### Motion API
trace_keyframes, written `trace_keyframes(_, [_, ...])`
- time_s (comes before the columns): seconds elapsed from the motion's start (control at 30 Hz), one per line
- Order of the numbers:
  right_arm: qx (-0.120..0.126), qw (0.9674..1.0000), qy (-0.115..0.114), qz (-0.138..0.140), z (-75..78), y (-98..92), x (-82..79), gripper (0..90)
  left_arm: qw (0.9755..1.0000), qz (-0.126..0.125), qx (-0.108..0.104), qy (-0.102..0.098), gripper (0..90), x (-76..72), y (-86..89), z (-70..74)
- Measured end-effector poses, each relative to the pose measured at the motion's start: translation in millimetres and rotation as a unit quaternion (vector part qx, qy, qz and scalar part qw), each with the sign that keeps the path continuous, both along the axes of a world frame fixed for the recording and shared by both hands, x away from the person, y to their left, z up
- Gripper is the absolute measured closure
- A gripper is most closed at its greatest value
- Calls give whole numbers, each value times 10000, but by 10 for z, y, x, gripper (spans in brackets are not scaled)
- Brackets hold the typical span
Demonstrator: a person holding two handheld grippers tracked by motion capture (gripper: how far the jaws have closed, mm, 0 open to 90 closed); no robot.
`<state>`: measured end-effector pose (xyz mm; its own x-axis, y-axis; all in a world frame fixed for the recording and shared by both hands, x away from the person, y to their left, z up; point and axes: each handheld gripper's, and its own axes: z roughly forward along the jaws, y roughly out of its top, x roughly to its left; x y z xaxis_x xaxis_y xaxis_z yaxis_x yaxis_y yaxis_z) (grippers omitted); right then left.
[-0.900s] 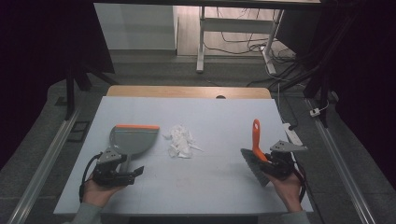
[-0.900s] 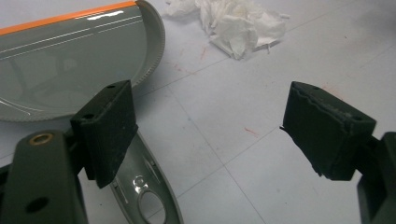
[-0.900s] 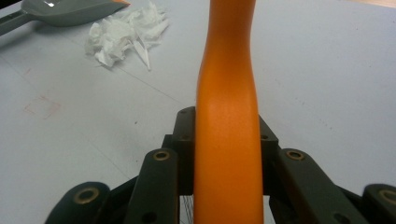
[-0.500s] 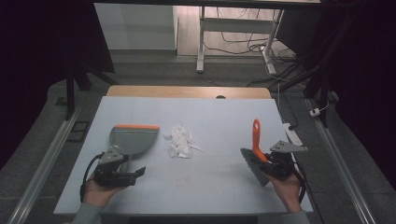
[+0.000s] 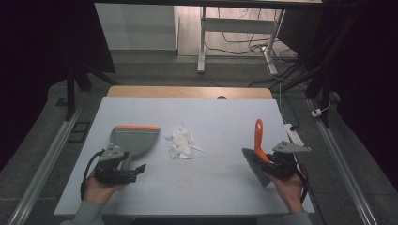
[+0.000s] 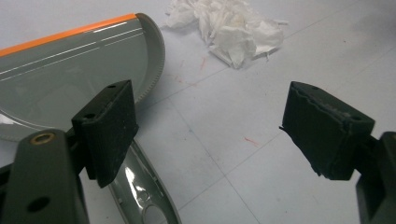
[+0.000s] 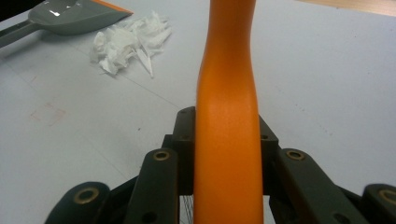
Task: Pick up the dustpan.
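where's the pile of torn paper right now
In the high view the torn paper pile lies on the white table a little left of centre, just right of the grey dustpan and well left of the brush held in the right claw.

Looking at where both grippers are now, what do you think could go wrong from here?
The left gripper is open, one jaw over the dustpan handle and the other wide of it; closing may push the handle aside instead of clamping it. The right gripper is shut on the brush by its smooth orange handle, which might twist during a sweep. The paper scraps look light and could scatter.
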<state>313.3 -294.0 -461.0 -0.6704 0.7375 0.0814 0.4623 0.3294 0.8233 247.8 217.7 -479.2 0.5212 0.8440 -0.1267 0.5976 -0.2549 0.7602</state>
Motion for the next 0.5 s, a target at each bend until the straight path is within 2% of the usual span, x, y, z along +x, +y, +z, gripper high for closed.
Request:
trace_keyframes(0.13, [7,10000,43,27,-14,13,0,711,9999,-47,76,-48,186,-16,-64,58])
trace_keyframes(0.23, [29,10000,67,28,-19,23,-6,711,9998,-56,170,88,186,-15,-111,141])
trace_keyframes(0.4, [-87,9999,54,19,-22,70,-28,711,9995,20,292,122,186,-8,-153,198])
trace_keyframes(0.5, [-86,10000,36,7,-11,83,-58,711,9990,-3,286,340,185,35,-153,193])
